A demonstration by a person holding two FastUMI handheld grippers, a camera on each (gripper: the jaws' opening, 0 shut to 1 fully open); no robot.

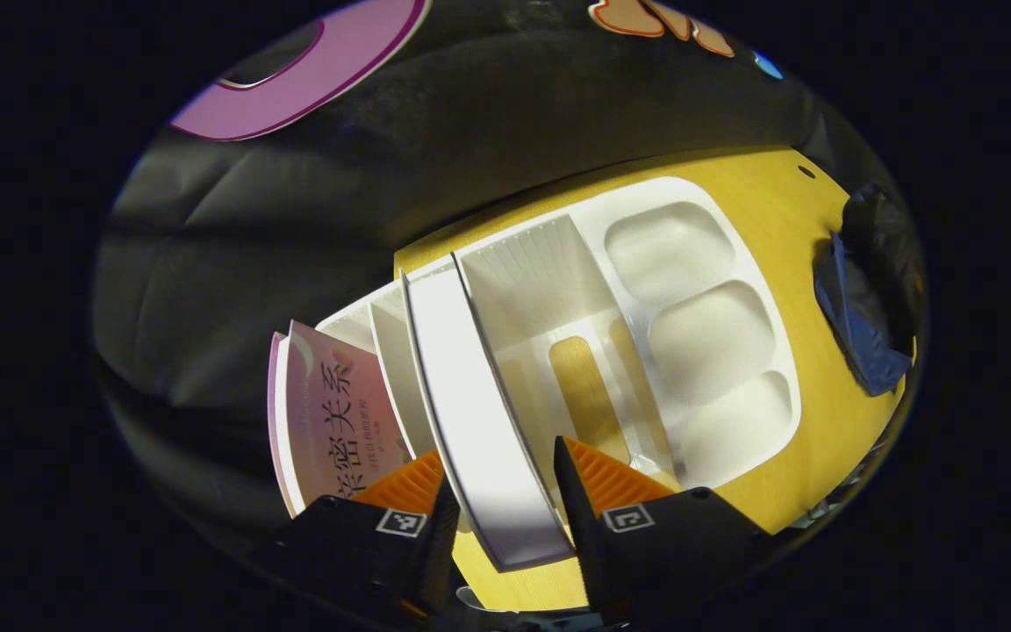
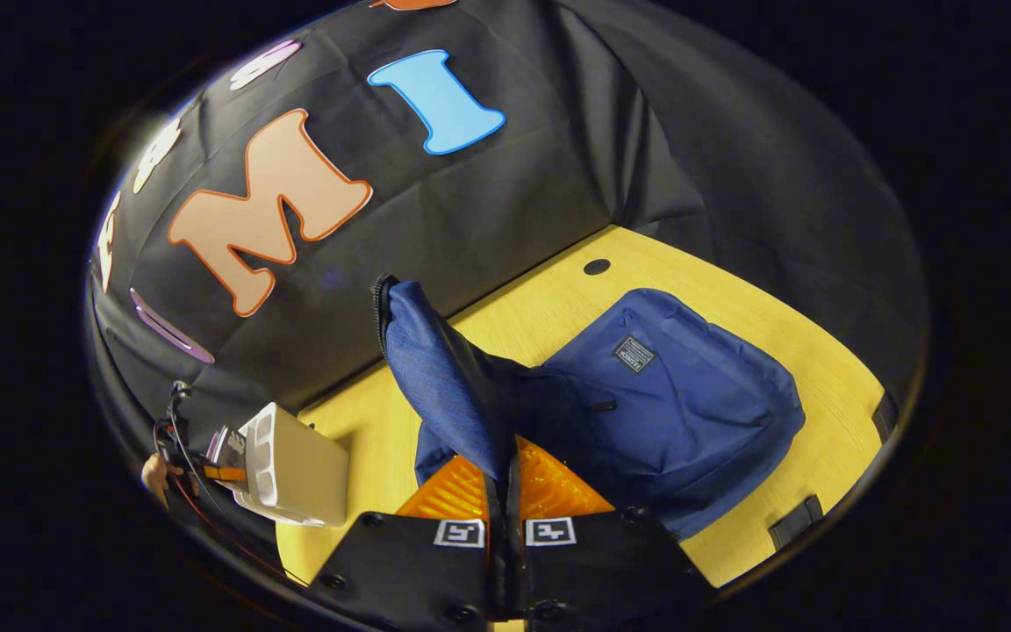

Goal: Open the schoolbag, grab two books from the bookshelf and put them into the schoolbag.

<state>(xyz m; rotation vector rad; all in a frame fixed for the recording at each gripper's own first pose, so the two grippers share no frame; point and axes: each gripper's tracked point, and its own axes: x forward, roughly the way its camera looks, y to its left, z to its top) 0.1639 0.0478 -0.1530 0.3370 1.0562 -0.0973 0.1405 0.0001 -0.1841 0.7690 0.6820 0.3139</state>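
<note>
The bookshelf, a white plastic rack, stands on the yellow bench at its wall-side edge, and it serves as the landmark here. The left tongs are spread wide, straddling a white book that stands in a slot of the bookshelf; neither finger seems to press on it yet. One slot away from the white book, at the end of the bookshelf farthest from its molded cups, leans a pink book. In the right gripper view the bookshelf sits at one end of the bench, and the blue schoolbag lies well apart from it, toward the other end. The right tongs are pressed together on the schoolbag's flap, holding it lifted upright so the mouth stays open. My worry is a shallow bite: if the left tongs close only on the book's top edge, it could pivot, jam against the slot dividers, or drag the light bookshelf along. The pink book might also tip. If the right tongs' pinch on the thin fabric slips, the flap would fall and close the opening.
</note>
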